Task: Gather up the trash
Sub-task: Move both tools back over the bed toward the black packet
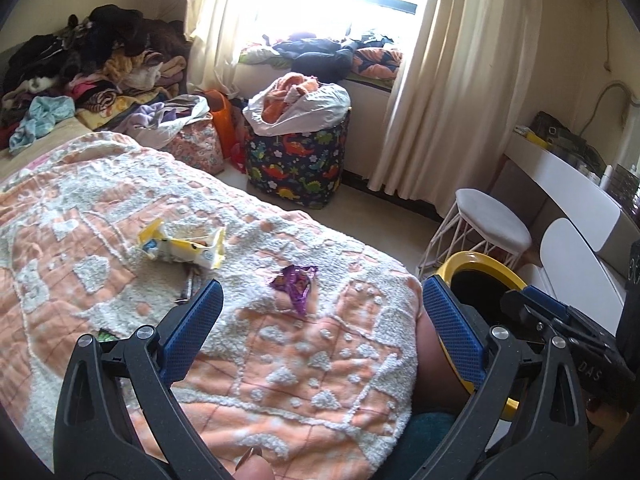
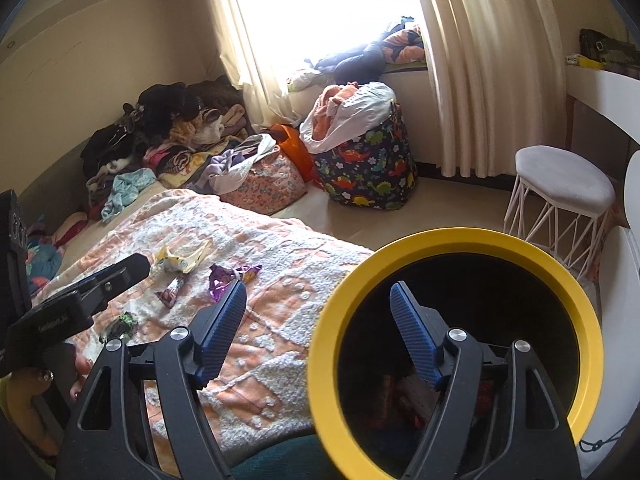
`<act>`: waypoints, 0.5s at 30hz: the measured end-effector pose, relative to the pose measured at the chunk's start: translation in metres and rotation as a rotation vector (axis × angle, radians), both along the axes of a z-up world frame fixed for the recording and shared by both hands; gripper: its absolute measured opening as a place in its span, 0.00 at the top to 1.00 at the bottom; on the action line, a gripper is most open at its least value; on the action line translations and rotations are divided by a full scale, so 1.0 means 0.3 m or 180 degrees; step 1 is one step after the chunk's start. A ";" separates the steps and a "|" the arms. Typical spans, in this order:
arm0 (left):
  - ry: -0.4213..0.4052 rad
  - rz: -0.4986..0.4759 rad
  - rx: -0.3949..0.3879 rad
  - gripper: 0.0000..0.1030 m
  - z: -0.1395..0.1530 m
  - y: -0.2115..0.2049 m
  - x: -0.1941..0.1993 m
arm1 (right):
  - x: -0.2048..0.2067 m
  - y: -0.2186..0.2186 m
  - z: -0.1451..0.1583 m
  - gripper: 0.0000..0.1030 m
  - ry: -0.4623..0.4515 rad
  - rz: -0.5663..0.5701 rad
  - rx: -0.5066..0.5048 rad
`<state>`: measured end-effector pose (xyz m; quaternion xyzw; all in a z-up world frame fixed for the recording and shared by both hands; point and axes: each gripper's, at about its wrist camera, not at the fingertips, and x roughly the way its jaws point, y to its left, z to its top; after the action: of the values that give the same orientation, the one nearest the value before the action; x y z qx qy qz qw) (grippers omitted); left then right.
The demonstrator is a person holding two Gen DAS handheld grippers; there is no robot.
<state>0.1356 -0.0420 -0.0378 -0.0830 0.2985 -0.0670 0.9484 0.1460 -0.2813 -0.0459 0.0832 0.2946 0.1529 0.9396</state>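
Note:
Several wrappers lie on the orange-and-white blanket (image 1: pixel 280 380): a yellow-white one (image 1: pixel 180 246) (image 2: pixel 182 258), a purple one (image 1: pixel 294 280) (image 2: pixel 228 278), a small striped one (image 1: pixel 192 284) (image 2: pixel 172 290) and a dark green one (image 2: pixel 122 324). My left gripper (image 1: pixel 322 284) hangs open just above the blanket, with the purple wrapper a little beyond its fingertips and nothing between them. A black bin with a yellow rim (image 2: pixel 452 240) (image 1: pixel 476 260) is at the bed's near corner. My right gripper (image 2: pixel 318 286) is open astride its near rim, one finger outside, one inside, neither pad touching. Some trash lies in the bin's bottom (image 2: pixel 400 400).
Piled clothes (image 1: pixel 100 60) cover the bed's far end. A dinosaur-print basket (image 1: pixel 298 160) and a floral bag (image 1: pixel 196 144) stand on the floor by the curtained window. A white wire stool (image 1: pixel 488 220) and a white desk (image 1: pixel 560 168) are on the right.

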 end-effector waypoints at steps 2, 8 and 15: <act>-0.0002 0.0053 0.0002 0.11 0.001 0.021 -0.003 | -0.004 0.017 0.003 0.30 -0.0019 0.0043 0.0006; -0.0024 0.0231 -0.0021 0.11 0.002 0.104 -0.012 | -0.011 0.090 0.009 0.30 -0.0039 0.0208 -0.0033; -0.0018 0.0446 -0.0015 0.11 -0.005 0.197 -0.026 | -0.022 0.198 0.015 0.30 -0.0034 0.0427 -0.0088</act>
<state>0.1279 0.0171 -0.0393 -0.1058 0.2892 -0.0013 0.9514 0.1394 -0.2218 -0.0415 0.0494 0.2966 0.2120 0.9299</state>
